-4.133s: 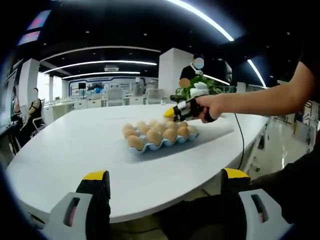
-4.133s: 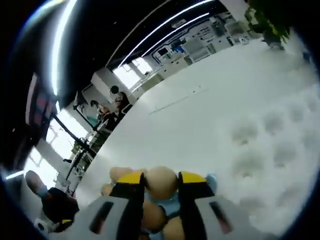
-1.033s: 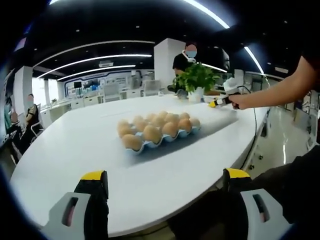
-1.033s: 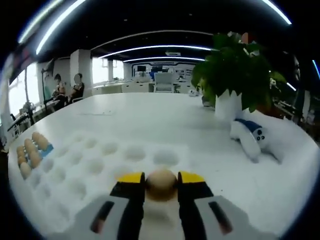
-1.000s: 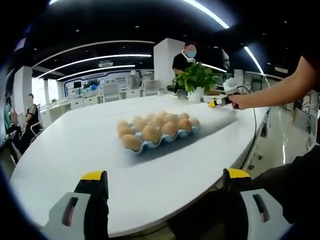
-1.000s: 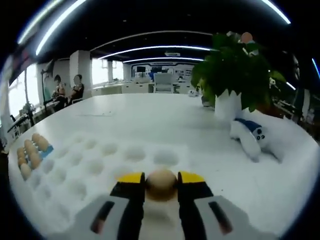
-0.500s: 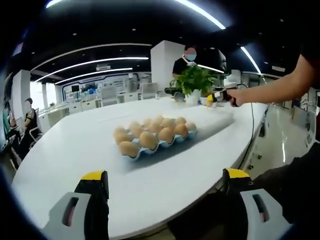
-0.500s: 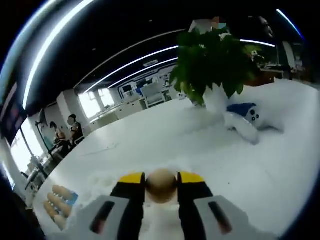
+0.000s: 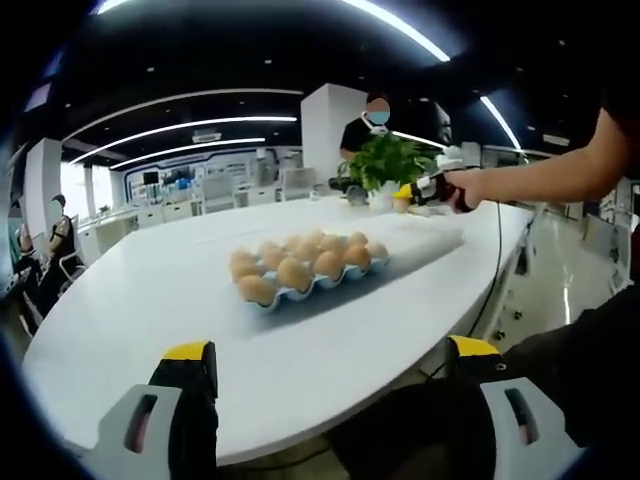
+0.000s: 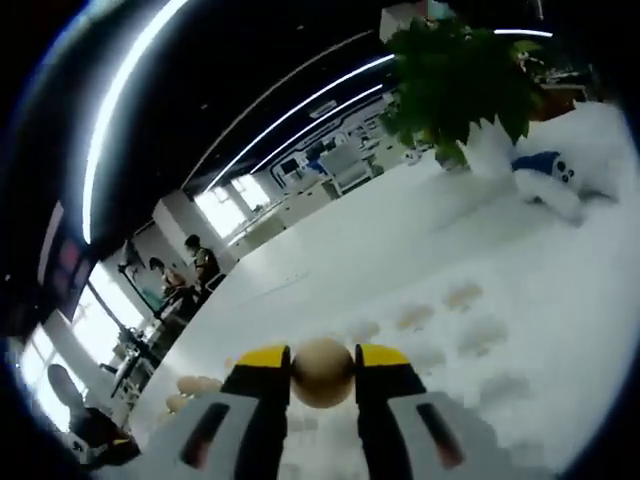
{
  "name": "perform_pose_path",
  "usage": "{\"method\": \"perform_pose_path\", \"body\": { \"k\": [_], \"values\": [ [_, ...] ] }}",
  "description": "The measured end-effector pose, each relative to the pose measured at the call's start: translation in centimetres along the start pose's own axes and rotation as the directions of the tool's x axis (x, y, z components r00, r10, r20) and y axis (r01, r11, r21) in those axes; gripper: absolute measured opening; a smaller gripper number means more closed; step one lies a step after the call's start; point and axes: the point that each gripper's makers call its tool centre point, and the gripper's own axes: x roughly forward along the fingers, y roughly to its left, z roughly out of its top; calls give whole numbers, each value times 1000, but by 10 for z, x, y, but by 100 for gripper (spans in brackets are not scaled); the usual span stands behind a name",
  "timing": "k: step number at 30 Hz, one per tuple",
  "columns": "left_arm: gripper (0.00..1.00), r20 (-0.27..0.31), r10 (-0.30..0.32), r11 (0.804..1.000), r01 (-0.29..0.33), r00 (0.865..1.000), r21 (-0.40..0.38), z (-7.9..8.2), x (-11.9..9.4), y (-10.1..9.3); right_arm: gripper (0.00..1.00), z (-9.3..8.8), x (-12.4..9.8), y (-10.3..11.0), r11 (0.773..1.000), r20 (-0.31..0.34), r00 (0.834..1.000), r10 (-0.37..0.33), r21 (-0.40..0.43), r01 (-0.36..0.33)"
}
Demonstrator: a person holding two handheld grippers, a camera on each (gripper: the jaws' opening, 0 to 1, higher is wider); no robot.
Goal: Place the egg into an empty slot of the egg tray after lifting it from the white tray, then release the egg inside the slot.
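My right gripper (image 10: 322,362) is shut on a tan egg (image 10: 322,378) and holds it in the air above the white tray (image 10: 480,335), whose round hollows lie below and to the right. Eggs of the blue egg tray (image 10: 193,386) peek out at the lower left. In the left gripper view the blue egg tray (image 9: 312,291) carries several eggs (image 9: 296,272) in the middle of the white table. Beyond it a person's hand holds the right gripper (image 9: 408,192) over the white tray (image 9: 432,236). My left gripper (image 9: 328,362) hangs open near the table's front edge.
A potted green plant (image 10: 462,75) and a white and blue plush toy (image 10: 548,168) stand past the white tray. The round white table (image 9: 150,300) is bare at the left. A person (image 9: 366,128) stands behind the plant; others sit at far left.
The right gripper, still shut on the egg, has risen off the white tray and swung left, towards the blue egg tray. The left gripper has barely moved.
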Motion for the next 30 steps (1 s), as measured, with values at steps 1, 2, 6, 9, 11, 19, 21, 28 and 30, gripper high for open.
{"method": "perform_pose_path", "body": {
  "k": [1,2,6,9,11,19,21,28,30],
  "values": [
    [96,1,3,1000,-3,1000,-1,0,-1,1,25,-5,4,8,1000,-13,1000,23,7,-23],
    [96,1,8,1000,-8,1000,-2,-1,-4,2,25,-13,9,21,999,-32,998,47,22,-46],
    [96,3,27,1000,-27,1000,-12,-5,-10,8,25,-36,29,58,994,-84,990,110,12,-110],
    [96,3,35,999,-35,999,-18,-6,-13,9,25,-46,39,77,989,-104,984,145,5,-146],
    [96,2,41,999,-41,999,-19,-8,-16,10,25,-53,50,88,987,-128,980,155,-29,-159],
    [96,0,64,997,-64,998,-38,-14,-22,17,25,-81,71,104,952,-248,964,97,-259,-163],
    [96,-1,66,997,-66,998,-38,-14,-22,17,25,-84,76,108,929,-273,958,84,-327,-175],
    [96,4,67,997,-66,998,-43,-14,-22,18,25,-97,92,103,853,-380,925,-13,-487,-188],
    [96,0,70,996,-70,998,-46,-17,-22,19,25,-101,96,99,851,-406,913,-34,-491,-187]
  ]
}}
